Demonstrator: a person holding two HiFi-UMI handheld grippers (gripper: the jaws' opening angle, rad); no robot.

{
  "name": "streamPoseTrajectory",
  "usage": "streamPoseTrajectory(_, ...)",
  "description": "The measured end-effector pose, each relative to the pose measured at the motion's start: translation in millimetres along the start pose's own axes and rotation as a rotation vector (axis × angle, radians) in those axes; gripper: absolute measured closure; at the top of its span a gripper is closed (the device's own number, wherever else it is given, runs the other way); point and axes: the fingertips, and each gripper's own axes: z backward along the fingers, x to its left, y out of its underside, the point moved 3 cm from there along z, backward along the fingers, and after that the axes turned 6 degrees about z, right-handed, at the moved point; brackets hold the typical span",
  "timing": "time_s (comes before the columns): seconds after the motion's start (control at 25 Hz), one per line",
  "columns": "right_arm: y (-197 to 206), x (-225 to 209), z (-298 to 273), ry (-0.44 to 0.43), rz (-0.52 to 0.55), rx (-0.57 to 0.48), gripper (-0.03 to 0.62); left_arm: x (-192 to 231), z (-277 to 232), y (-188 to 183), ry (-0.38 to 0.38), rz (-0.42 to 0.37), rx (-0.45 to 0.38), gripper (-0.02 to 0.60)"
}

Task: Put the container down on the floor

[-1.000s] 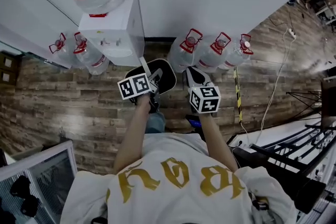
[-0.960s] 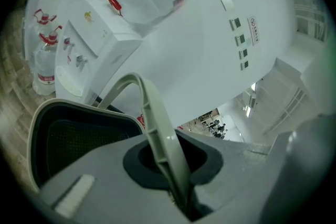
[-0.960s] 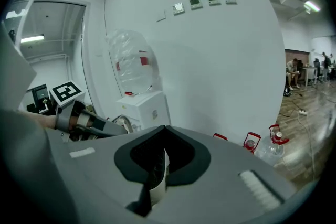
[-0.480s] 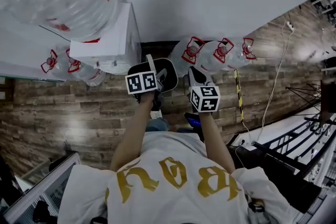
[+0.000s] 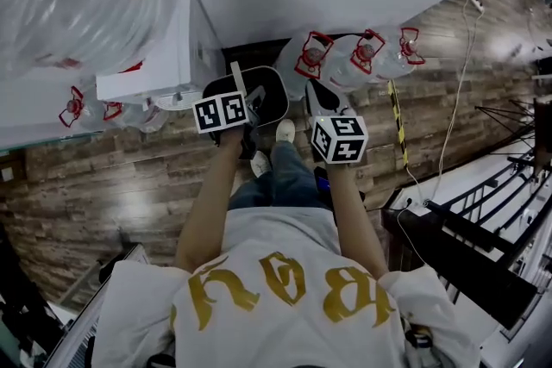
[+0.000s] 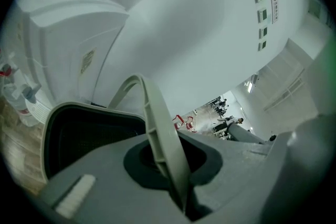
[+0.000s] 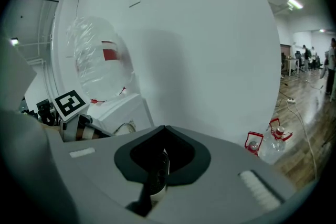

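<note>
Now L gripper [image 6: 181, 194], jaws just closing, clamps container [image 6: 79, 136] handle [image 6: 157, 134]; R gripper [image 7: 154, 178] jaws together.

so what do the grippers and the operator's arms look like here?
Left gripper and right gripper each carry a white cube with black square markers. Their jaws are matte grey moulded shells around a dark recess, with small pale ribbed strips. No cables show. The person wears a white short-sleeved T-shirt with gold lettering, and blue jeans.
</note>
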Motion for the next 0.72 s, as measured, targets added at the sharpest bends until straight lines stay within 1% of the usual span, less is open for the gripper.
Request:
streamPoseTrajectory(0.12,7.0,-4.8,-1.8,0.005,-0.006,0.015,0.567,4.3,-4.0,-2.8,-0.008,0.017,-0.001,0.456)
streamPoseTrajectory(0.28,18.0,-10.7,-11.0,-0.002,-0.014,0.046,0.567,8.8,-10.5,-6.1,-0.023,0.018,-0.001,0.456)
streamPoseTrajectory(0.52,22.7,-13.9,-37.2,-0.039,-0.013,0.08,0.566,19.8,-23.6,-10.2,-0.054,0.028,0.011,0.457)
streamPoseTrajectory(0.72,29.3,-24.2,-52.0,-0.072,-0.011,0.12,0.568,28.4,-38.1,-5.4,-0.099,0.014,0.035,0.462)
